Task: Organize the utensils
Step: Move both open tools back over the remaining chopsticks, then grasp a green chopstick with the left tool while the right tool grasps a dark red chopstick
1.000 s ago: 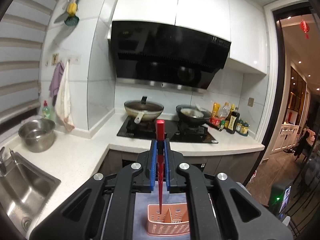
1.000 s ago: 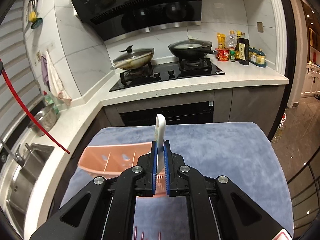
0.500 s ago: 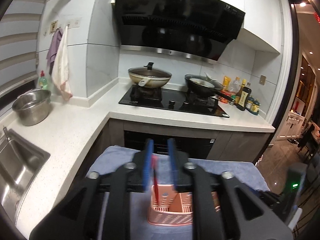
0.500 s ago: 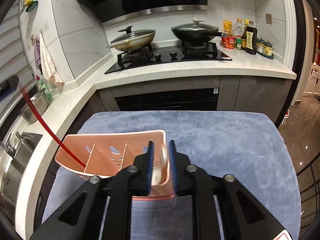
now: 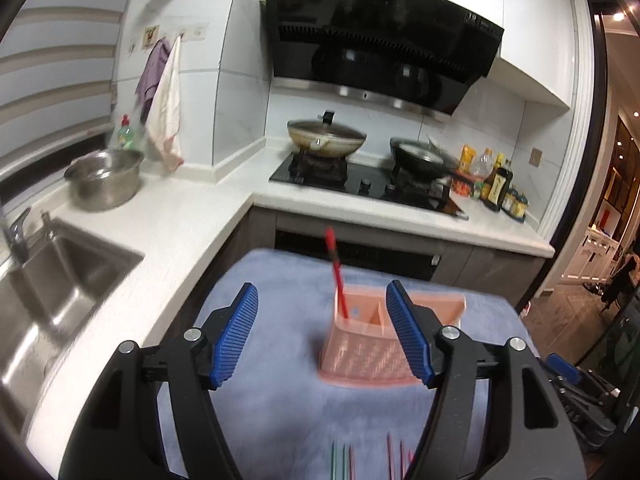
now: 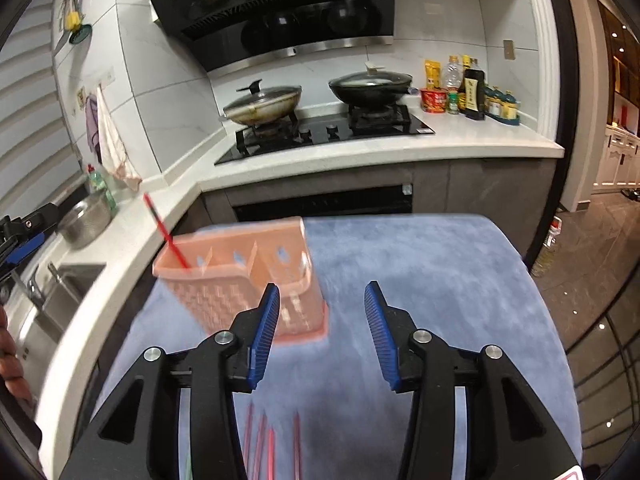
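Note:
A pink slotted utensil basket point(image 5: 372, 344) point(image 6: 240, 276) stands on a blue-grey cloth point(image 5: 280, 400) point(image 6: 440, 280). A red chopstick point(image 5: 335, 272) point(image 6: 164, 232) leans out of its left end compartment, free of any pads. My left gripper point(image 5: 322, 288) hovers just short of the basket; its jaws are opening and hold nothing. My right gripper point(image 6: 323, 286) is beside the basket's right end, its jaws opening and empty too. Several loose chopsticks point(image 5: 348, 460) point(image 6: 264, 440) lie on the cloth under the grippers. No white spoon is visible.
White counter with a sink point(image 5: 48, 280) and a steel bowl point(image 5: 104, 180) on the left. Behind the cloth is a hob with two pans point(image 6: 262, 104) point(image 6: 370, 84), with bottles point(image 6: 474, 88) at the right. The left gripper's body point(image 6: 20, 240) and a hand point(image 6: 8, 360) show at the left edge.
Both grippers went from shut to open. The left released the red chopstick into the basket and sank. The right released a white spoon over the basket and shifted right.

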`<state>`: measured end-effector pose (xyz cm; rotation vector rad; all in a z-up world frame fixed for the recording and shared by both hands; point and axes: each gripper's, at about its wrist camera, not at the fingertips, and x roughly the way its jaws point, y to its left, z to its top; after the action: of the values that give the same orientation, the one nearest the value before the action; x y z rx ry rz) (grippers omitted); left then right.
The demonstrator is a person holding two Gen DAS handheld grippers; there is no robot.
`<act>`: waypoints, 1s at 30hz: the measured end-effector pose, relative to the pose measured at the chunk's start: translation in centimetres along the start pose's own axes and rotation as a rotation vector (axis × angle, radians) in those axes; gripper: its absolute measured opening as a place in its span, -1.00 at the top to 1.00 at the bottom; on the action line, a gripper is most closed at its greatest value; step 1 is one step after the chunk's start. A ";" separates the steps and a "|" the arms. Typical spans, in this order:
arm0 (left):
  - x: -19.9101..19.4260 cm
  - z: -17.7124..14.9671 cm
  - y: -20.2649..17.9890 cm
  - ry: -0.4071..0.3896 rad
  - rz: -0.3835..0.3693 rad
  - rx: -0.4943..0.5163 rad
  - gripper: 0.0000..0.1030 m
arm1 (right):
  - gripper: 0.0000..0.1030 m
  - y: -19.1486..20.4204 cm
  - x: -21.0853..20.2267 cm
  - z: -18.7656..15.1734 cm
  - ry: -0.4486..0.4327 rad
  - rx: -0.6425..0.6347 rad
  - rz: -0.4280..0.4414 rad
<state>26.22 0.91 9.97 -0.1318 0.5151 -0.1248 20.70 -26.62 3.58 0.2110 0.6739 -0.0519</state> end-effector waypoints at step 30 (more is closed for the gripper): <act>-6.2 -23.7 1.5 0.414 -0.015 0.091 -0.22 | 0.33 2.4 -4.5 -21.7 0.276 -0.094 -0.019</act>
<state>9.24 1.14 -7.73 -0.0195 0.9198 -0.1916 4.19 -19.78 -9.68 0.1222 0.9513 -0.0096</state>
